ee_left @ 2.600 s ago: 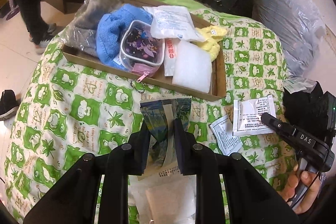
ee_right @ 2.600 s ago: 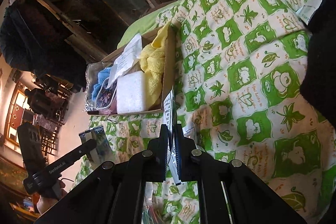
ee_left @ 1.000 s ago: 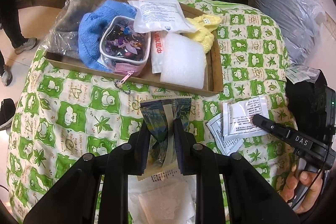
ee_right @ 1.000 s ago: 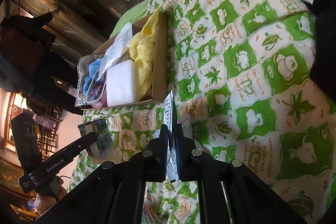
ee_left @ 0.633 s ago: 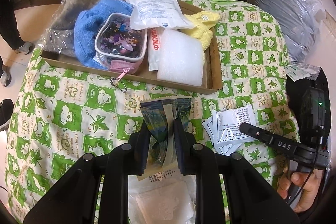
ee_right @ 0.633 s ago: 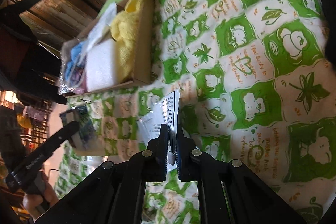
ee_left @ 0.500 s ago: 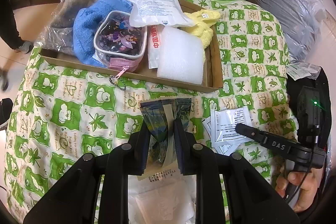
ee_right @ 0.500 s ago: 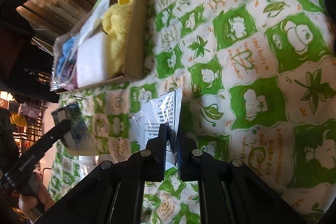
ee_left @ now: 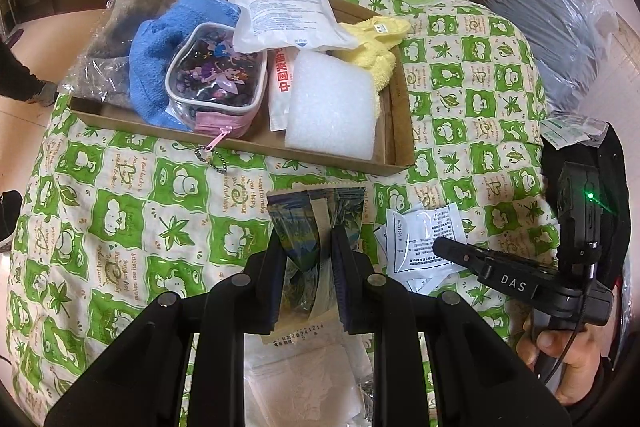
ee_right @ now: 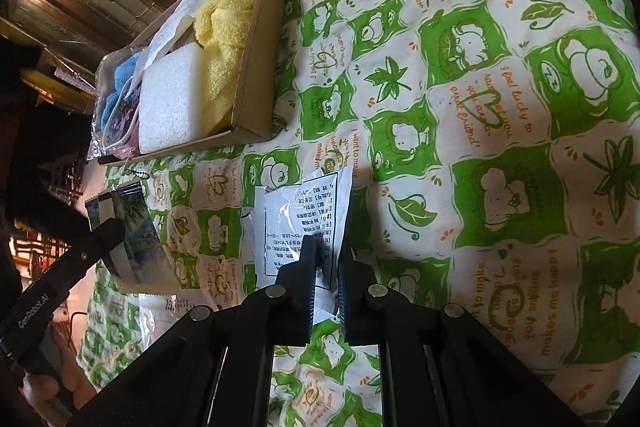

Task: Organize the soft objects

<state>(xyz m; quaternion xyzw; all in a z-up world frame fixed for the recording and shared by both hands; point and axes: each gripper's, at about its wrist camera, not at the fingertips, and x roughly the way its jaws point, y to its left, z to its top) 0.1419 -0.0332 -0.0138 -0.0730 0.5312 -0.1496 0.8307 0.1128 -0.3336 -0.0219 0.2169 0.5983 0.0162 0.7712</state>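
Note:
My left gripper (ee_left: pixel 306 243) is shut on a blue-green printed packet (ee_left: pixel 316 219), held upright above the green-patterned cloth. That packet (ee_right: pixel 132 227) and the left gripper (ee_right: pixel 108 231) also show in the right wrist view. My right gripper (ee_right: pixel 330 251) is low over the cloth, its jaws nearly together on a white printed packet (ee_right: pixel 304 211) that lies flat. From the left wrist view the right gripper (ee_left: pixel 440 247) rests on this white packet (ee_left: pixel 424 235). Beyond is a cardboard tray (ee_left: pixel 402 131) holding a blue towel (ee_left: pixel 152 67), a cartoon pouch (ee_left: pixel 216 75), a foam pad (ee_left: pixel 332 107) and a yellow cloth (ee_left: pixel 372 47).
A large bagged grey bundle (ee_left: pixel 532 7) sits at the back right. White pouches (ee_left: pixel 304 379) lie under my left gripper. A second small packet (ee_left: pixel 420 283) lies under the white one. A person's hand (ee_left: pixel 568 359) grips the right handle.
The right gripper has come down and tilted, so the white packet went from standing on edge to lying flat on the cloth. The left gripper and its packet have not moved.

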